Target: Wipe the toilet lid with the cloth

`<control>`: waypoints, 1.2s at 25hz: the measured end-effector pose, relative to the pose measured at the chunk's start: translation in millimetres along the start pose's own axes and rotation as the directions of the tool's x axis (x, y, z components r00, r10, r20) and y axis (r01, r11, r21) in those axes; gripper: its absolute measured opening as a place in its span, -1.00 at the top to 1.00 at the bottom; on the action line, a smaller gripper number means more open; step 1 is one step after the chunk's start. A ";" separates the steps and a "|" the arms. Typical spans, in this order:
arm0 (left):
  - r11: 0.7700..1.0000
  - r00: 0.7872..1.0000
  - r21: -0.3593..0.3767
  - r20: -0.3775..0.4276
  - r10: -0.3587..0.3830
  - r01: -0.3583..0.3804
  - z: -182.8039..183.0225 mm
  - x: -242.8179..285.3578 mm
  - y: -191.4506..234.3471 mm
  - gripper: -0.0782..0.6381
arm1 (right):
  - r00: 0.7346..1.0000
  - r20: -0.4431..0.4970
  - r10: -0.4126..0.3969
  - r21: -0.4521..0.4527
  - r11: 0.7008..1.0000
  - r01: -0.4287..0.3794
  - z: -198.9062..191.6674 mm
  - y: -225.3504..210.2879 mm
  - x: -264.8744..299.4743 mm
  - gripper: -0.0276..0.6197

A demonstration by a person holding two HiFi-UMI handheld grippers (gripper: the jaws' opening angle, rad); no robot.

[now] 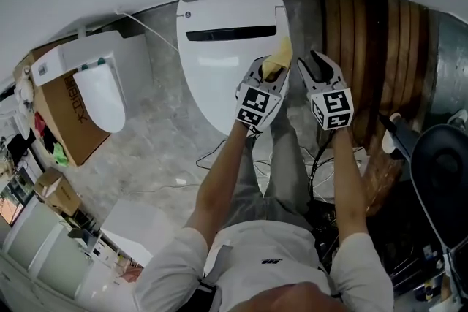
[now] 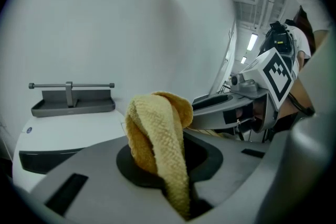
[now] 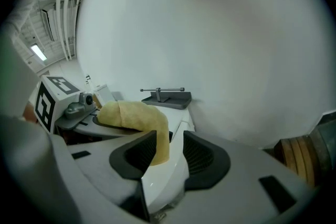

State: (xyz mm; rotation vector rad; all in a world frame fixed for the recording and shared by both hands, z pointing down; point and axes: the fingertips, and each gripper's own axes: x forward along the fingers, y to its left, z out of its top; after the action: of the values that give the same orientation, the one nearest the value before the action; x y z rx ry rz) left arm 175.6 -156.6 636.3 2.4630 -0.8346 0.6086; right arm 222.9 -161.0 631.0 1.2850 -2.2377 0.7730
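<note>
Cloth (image 1: 278,57), yellow, sits clamped in the left tool (image 1: 268,71) over the white lid's (image 1: 219,77) right edge at frame centre, right tool (image 1: 319,64) apart beside it, grey floor (image 1: 157,135) around.

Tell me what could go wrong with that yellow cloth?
The cloth flops loosely out of the shut left gripper, so it might slip free when rubbed on the lid. The open right gripper hangs close beside it and could bump it or snag the cloth.
</note>
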 end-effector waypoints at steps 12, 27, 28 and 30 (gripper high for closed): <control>0.999 0.993 -0.038 -0.116 0.012 -0.016 -64.9 58.0 26.9 0.57 | 1.000 -0.018 -0.004 0.018 1.000 0.004 -37.8 -17.2 37.2 0.38; 0.988 0.962 -0.045 -0.237 0.132 -0.147 -114.9 43.9 66.8 0.57 | 0.999 -0.049 -0.007 -0.008 1.000 0.006 -57.8 6.3 50.7 0.38; 0.988 0.962 -0.047 -0.237 0.135 -0.150 -115.6 41.6 69.1 0.57 | 0.999 -0.051 -0.006 -0.010 1.000 0.006 -58.4 9.0 52.1 0.38; 0.986 0.962 -0.053 -0.234 0.142 -0.159 -117.1 36.4 74.9 0.57 | 0.998 -0.056 -0.005 -0.012 1.000 0.005 -60.0 14.9 55.4 0.39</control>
State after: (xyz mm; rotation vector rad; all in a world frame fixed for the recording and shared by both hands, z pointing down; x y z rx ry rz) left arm 123.2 -160.8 770.1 2.2259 -0.9373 0.8844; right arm 189.8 -150.1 706.3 1.2476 -2.1904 0.7836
